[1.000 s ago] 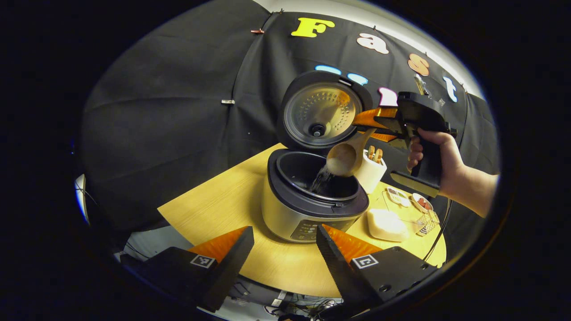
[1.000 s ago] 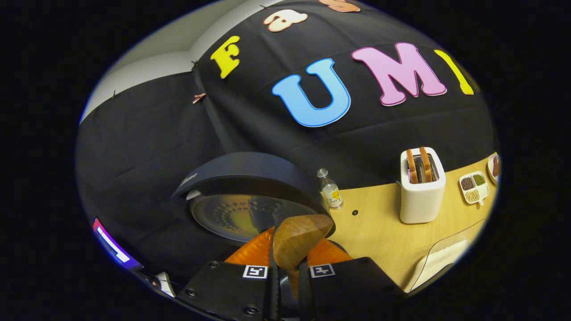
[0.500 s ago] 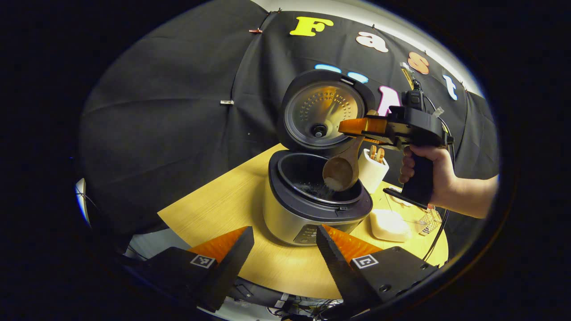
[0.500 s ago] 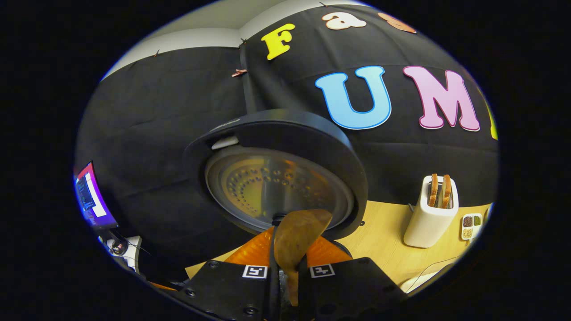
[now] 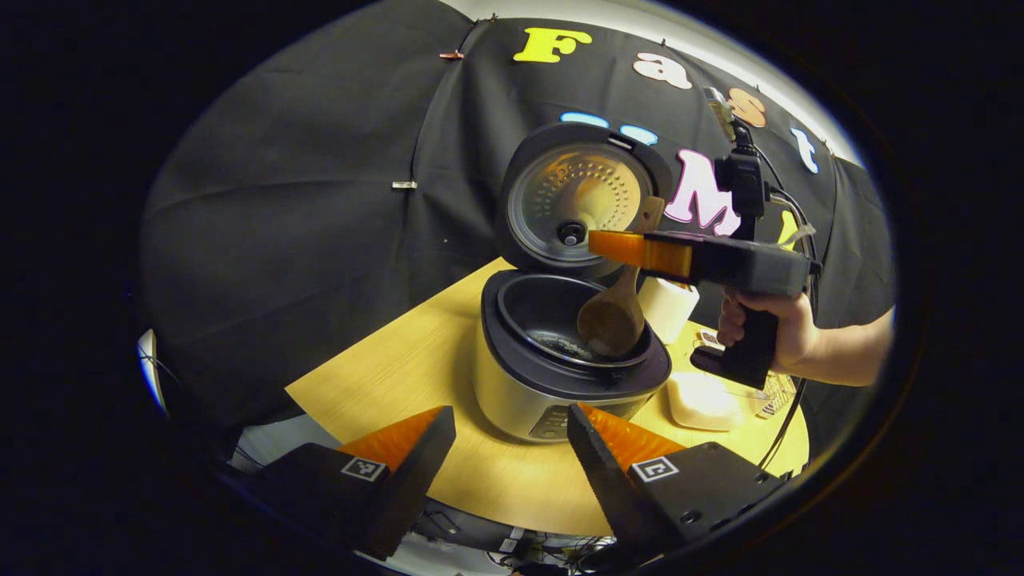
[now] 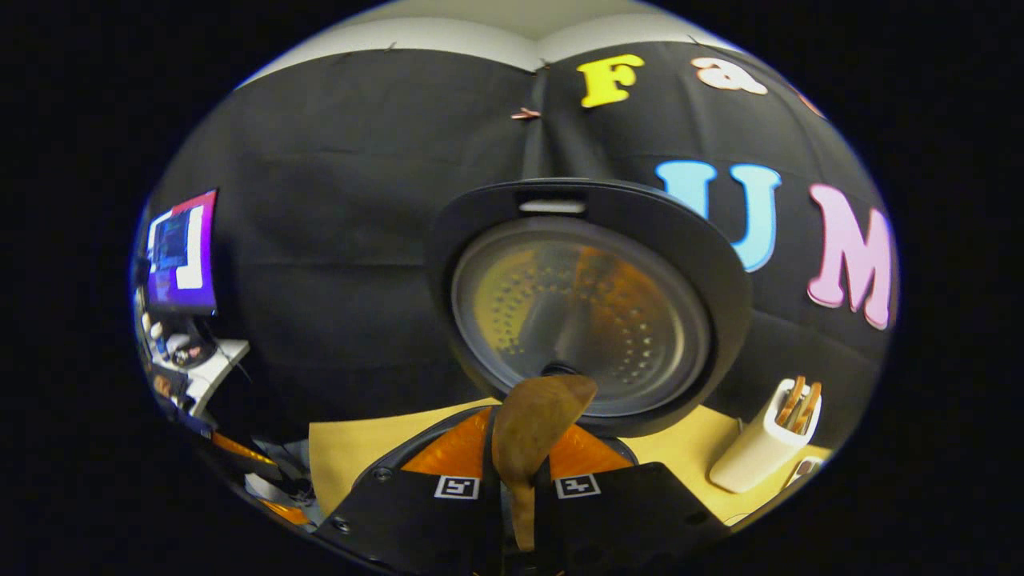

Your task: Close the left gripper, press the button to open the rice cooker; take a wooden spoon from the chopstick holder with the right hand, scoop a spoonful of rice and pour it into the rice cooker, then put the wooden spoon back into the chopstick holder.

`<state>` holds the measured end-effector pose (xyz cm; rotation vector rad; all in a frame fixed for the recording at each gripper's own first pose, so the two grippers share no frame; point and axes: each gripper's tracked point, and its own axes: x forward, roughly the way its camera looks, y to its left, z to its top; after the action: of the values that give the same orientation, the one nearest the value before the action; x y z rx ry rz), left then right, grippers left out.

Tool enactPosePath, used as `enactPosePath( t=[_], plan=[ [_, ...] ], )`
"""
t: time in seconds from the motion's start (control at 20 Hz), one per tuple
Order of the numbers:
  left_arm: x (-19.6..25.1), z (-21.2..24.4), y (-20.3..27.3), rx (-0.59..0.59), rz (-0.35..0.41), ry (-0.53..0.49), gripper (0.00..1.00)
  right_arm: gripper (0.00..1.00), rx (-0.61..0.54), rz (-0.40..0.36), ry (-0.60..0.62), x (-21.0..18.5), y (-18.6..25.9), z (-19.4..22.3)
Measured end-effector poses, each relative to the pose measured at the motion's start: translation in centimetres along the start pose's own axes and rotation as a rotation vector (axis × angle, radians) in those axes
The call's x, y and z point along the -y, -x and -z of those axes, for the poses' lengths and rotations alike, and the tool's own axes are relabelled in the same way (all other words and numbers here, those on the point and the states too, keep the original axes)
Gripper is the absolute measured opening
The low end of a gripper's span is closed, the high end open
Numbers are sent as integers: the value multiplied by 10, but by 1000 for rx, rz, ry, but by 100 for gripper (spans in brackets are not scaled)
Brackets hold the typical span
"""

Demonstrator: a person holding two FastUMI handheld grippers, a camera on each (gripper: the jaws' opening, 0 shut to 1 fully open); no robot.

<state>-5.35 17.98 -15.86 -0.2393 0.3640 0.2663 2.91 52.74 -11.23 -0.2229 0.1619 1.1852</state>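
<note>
Left gripper (image 5: 512,448), nearest in the left gripper view: fingers spread apart and empty, held low at the near edge of the desk (image 5: 384,376), aimed at the rice cooker (image 5: 560,376) and apparently parked clear of the pouring. Beyond it the rice cooker stands on the desk with its lid (image 5: 580,196) raised upright, leaving the inner pot (image 5: 552,320) accessible; a scatter of rice appears to lie at the pot's bottom. The wooden spoon (image 5: 614,316) hangs bowl-down over the pot's right rim, handle rising to the right gripper (image 5: 640,248), whose fingers are clamped on the handle. That gripper is held roughly level, a hand (image 5: 768,328) wrapped on its grip, forearm entering from the right. This steep tilt suits emptying the bowl; the pour looks essentially complete. Behind the spoon stands a white holder (image 5: 668,304), possibly the chopstick holder. In the right gripper view the spoon's bowl (image 6: 536,416) rises between the closed fingers before the lid (image 6: 588,304).
</note>
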Motion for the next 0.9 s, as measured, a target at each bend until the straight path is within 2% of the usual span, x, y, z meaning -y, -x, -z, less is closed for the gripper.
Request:
enactPosePath(
  t=[0.15, 0.3, 0.45, 0.6, 0.7, 0.75, 0.9],
  plan=[
    [-1, -3, 2, 13, -8, -11, 96, 19, -21, -59, 87, -22, 5, 11],
    [0, -5, 5, 17, -14, -3, 96, 20, -29, -59, 93, -24, 8, 16],
    [2, -4, 9, 23, -21, -10, 96, 20, 3, -19, 12, -10, 10, -3],
    [9, -13, 12, 42, -20, -28, 96, 19, 47, 56, -85, 12, 21, -27],
    [17, -21, 12, 55, -7, -19, 93, 19, 79, 100, -169, 31, 35, -40],
    [22, -25, 11, 62, 1, -13, 96, 19, 91, 126, -216, 43, 44, -46],
    [38, -40, 10, 83, 25, -17, 96, 19, 140, 206, -366, 84, 81, -63]
  ],
)
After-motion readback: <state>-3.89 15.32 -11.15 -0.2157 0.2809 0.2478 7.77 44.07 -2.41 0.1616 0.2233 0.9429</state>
